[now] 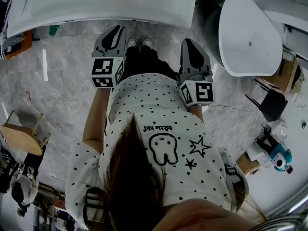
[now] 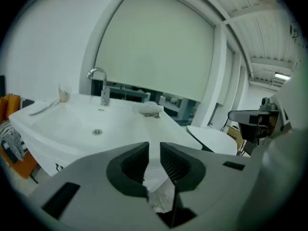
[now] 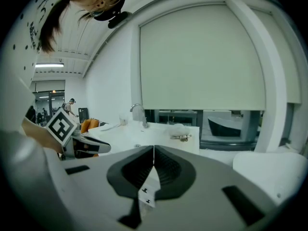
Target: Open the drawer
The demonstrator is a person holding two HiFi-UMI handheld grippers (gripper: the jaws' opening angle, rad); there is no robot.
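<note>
As no drawer is seen, left gripper (image 2: 154, 154) jaws are held slightly apart, right gripper (image 3: 153, 159) jaws clenched, both empty; the basin (image 2: 57, 124) could be struck reaching blind.

A chrome faucet (image 2: 102, 88) rises from the white basin (image 2: 57, 124) near a rounded table (image 1: 250, 32).

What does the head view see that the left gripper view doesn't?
Only the head view shows the person's white dotted shirt and the small wooden stool on the floor. Only the left gripper view shows the curved silver tap, the round drain and the pale window blind. Both show the white sink basin and the left claw, open a little and empty.
</note>
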